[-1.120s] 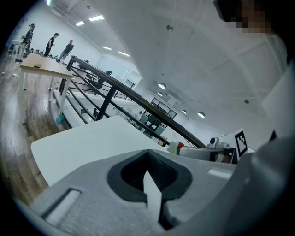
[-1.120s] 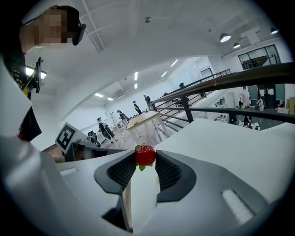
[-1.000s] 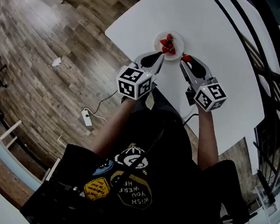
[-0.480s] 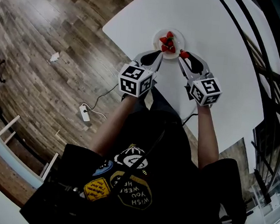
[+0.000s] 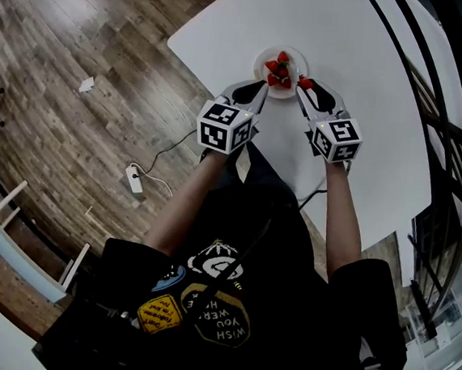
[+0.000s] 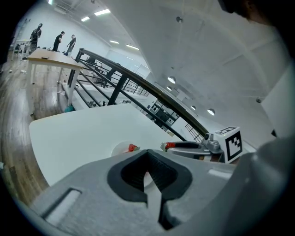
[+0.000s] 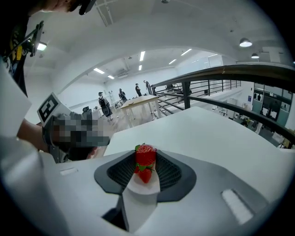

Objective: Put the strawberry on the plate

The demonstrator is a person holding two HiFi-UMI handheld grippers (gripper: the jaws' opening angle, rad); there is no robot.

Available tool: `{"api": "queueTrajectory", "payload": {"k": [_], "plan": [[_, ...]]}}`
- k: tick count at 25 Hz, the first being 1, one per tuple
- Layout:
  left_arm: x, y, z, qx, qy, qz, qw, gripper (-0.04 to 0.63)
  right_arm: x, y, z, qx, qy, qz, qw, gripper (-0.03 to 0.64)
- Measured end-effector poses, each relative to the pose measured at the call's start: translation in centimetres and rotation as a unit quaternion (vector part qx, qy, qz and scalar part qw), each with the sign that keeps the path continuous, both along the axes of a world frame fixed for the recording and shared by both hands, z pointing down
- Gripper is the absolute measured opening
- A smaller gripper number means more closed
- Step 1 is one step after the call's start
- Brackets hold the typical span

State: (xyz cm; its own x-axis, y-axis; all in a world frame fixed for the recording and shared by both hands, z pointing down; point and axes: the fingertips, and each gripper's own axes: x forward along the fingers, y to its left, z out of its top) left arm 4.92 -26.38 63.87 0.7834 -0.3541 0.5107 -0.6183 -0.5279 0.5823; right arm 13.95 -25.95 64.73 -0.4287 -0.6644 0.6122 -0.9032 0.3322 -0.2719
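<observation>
Right gripper (image 5: 307,90) pinches the strawberry (image 7: 145,156) between its jaws, just beside the plate (image 5: 261,66).

Light: bright and even, from ceiling strips (image 7: 143,56) and round lamps (image 6: 171,79) overhead.
Glare: the white table (image 5: 365,63) was washed out toward its far edge, nearly featureless.
Shadows: soft and faint on the table; the wood floor (image 5: 74,124) read dimmer.
Distortion: heavy fisheye; the railing (image 6: 138,83) bowed, and the corners went black.
Focus: the strawberry (image 7: 145,157) was crisp; the near foreground of the left gripper view was soft.
</observation>
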Motion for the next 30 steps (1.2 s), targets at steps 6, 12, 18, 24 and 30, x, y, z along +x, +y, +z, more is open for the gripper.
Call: {"api": "queueTrajectory", "payload": {"k": [6, 12, 18, 24, 30], "plan": [[-0.5, 0.0, 1.3, -0.014, -0.001, -0.008, 0.9999, 0.003, -0.1, -0.4, 2.7, -0.019, 0.018, -0.026, 0.999, 0.137], [-0.6, -0.1, 3.1, -0.025, -0.014, -0.017, 0.9995, 0.003, -0.2, -0.2, 4.1, -0.03, 0.022, -0.035, 0.999, 0.137], [-0.7, -0.2, 4.5, -0.037, -0.019, -0.019, 0.9989, 0.003, -0.1, -0.5, 5.0, -0.034, 0.032, -0.044, 0.998, 0.137], [-0.4, -0.7, 5.6, -0.048, -0.019, -0.026, 0.9983, 0.003, 0.3, -1.0, 6.3, -0.042, 0.032, -0.046, 0.998, 0.137], [-0.4, -1.5, 7.3, -0.056, -0.026, -0.034, 0.9975, 0.003, 0.6, -1.2, 7.7, -0.049, 0.047, -0.061, 0.996, 0.137]]}}
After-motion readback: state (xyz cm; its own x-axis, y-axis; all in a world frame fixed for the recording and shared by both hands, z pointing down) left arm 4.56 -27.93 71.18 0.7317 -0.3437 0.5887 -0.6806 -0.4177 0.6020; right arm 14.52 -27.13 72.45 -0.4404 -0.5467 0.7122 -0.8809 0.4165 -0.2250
